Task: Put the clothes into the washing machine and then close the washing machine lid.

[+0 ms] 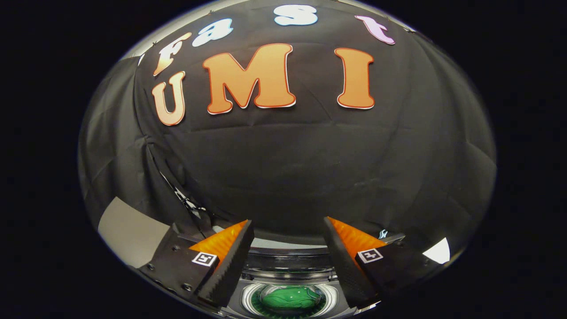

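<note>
Gripper [288,230] wide, empty; green clothes [290,299] already in washing machine [288,266] drum at 6 o'clock; you'll likely miss the lid, aimed high.

The tongs [288,248] stand with their two fingers spread well apart and nothing between them. Below the gap between the fingers sits the washing machine [288,277], its round drum opening facing up. The clothes [290,297] lie inside the drum, lower than the fingertips. Beyond the machine and the fingers hangs the booth's cloth wall [288,173], rising behind everything.
</note>
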The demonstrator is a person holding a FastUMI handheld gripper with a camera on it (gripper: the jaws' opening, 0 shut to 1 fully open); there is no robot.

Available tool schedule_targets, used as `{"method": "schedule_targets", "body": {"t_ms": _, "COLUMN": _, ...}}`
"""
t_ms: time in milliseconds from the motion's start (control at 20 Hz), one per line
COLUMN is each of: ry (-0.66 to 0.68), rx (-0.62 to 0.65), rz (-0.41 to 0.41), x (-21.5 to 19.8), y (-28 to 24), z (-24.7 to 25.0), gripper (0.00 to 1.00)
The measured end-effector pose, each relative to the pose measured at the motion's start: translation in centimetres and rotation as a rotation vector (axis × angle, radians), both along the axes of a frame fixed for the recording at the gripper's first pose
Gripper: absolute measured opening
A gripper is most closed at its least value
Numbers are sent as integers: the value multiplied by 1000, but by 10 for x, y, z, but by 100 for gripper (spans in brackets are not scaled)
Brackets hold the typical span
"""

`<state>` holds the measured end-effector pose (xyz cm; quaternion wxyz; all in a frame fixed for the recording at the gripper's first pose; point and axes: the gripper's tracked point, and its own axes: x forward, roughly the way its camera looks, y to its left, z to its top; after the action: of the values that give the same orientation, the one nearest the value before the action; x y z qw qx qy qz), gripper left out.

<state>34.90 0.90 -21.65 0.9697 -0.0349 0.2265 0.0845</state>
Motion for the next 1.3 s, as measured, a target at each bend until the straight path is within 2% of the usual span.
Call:
{"method": "schedule_targets", "body": {"t_ms": 200, "ry": 76, "rx": -15, "rz": -2, "x": 9, "y": 0, "z": -32, "gripper": 99}}
{"method": "schedule_targets", "body": {"t_ms": 650, "ry": 58, "rx": 29, "rz": -5, "x": 3, "y": 0, "z": -34, "gripper": 98}}
{"method": "schedule_targets", "body": {"t_ms": 950, "ry": 9, "rx": 28, "rz": -1, "x": -23, "y": -1, "z": -31, "gripper": 98}}
{"method": "schedule_targets", "body": {"t_ms": 1300, "ry": 17, "rx": 21, "rz": -16, "x": -59, "y": -5, "z": -36, "gripper": 98}}
